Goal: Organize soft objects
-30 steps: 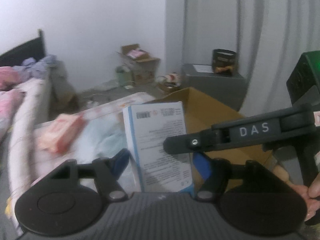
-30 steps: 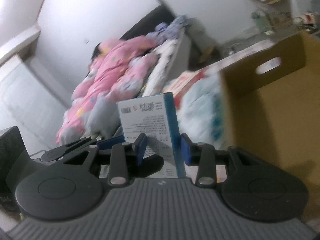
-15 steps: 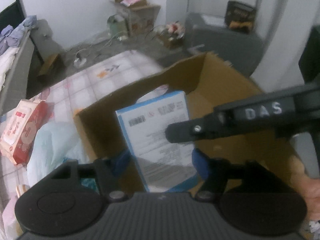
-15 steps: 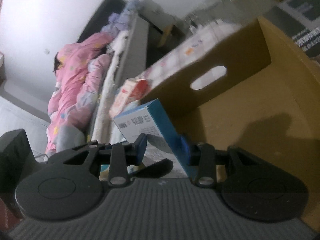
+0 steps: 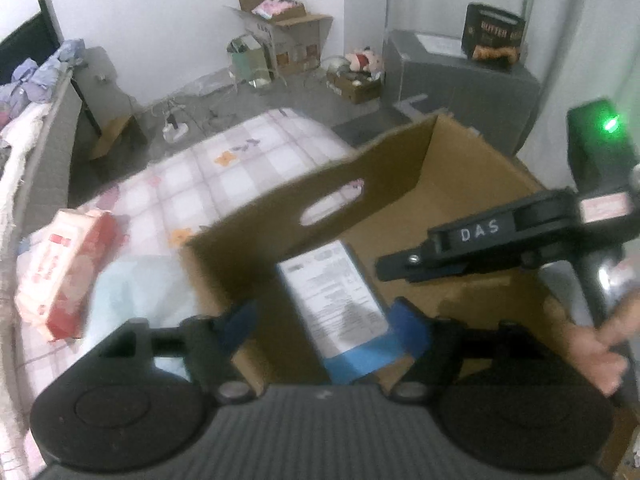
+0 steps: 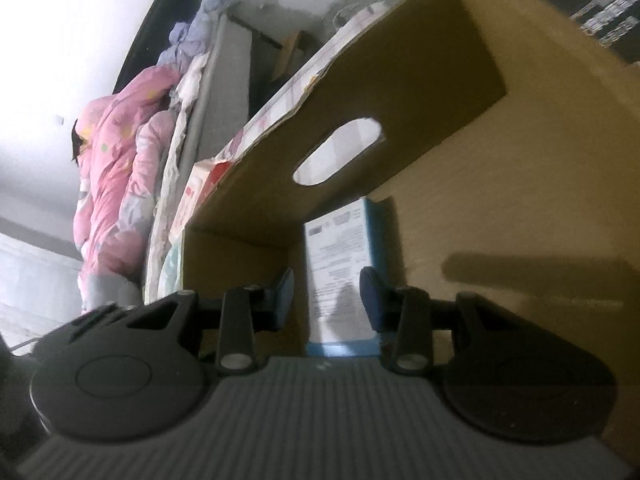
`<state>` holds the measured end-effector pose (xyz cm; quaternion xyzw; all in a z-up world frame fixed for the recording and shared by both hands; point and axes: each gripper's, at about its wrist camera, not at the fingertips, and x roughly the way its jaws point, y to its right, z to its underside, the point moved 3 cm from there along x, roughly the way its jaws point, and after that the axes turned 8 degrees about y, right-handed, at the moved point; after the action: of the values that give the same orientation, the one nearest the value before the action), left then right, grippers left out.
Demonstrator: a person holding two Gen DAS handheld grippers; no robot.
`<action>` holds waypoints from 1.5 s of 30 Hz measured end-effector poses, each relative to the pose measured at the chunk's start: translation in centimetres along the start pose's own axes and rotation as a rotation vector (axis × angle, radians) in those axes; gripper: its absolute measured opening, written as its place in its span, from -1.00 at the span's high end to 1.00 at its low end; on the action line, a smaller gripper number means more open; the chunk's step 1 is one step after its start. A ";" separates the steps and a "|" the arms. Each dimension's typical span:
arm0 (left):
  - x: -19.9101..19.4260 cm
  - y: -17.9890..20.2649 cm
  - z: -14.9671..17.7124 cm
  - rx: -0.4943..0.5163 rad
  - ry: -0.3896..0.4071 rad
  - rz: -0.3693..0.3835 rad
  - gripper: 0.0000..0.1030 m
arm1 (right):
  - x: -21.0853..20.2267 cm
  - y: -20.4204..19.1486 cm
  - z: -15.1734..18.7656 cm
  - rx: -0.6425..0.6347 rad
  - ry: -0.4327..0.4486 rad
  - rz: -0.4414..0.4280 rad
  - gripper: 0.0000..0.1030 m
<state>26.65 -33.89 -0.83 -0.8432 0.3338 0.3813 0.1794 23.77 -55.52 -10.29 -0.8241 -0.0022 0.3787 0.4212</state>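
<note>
The **left gripper** (image 5: 324, 320) has just been opening its jaws. They now stand released, with the one **blue-and-white package** (image 5: 336, 288) between them. The pad on the left of the picture is clear of it.

That package lies tilted inside the single open **cardboard box** (image 5: 248, 232), close to the wall with the one hand-hole. Its face carries a barcode and blocks of fine print that are too blurred for us to read.

We read "DAS" in white letters on the arm of the **right gripper** (image 6: 326, 296), which the **right hand** (image 5: 600, 344) holds. In the right wrist view, one of its pads overlaps the package's blue side and the other shows a thin dark gap. We cannot tell whether these jaws grip the package.

A **dark carton** (image 5: 494, 32) on the **grey cabinet** (image 5: 460, 76) reads "BUTTER". The rest of its lettering is unclear.

On the **chequered quilt** (image 5: 224, 168) we count one **red-and-white pack** (image 5: 68, 272), its print blurred. One **pale blue bundle** (image 5: 132, 292) lies just beside the box.
</note>
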 end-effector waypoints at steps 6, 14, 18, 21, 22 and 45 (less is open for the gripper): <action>-5.4 -3.1 0.3 0.005 0.077 -0.021 -0.84 | 3.0 0.3 -0.5 0.004 -0.025 0.096 0.31; -10.6 -10.0 5.3 -0.093 0.136 -0.127 -0.95 | 8.4 -2.1 0.4 -0.128 -0.082 0.131 0.49; -11.2 -12.2 8.3 -0.113 0.121 -0.235 -0.95 | 9.6 -3.9 1.2 -0.179 -0.109 0.104 0.50; -11.6 -13.1 10.1 -0.131 0.106 -0.293 -0.95 | 10.0 -5.1 1.9 -0.229 -0.111 0.103 0.45; -11.7 -13.3 10.6 -0.141 0.105 -0.305 -0.95 | 10.0 -5.4 2.0 -0.245 -0.109 0.108 0.44; -19.3 -15.5 19.9 -0.214 0.155 -0.610 -1.00 | -9.3 -19.1 10.5 -0.649 0.285 0.127 -0.59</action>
<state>17.65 -3.54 1.81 -0.9448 0.0365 0.2777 0.1699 16.62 -38.91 5.03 -0.9579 -0.0124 0.2650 0.1095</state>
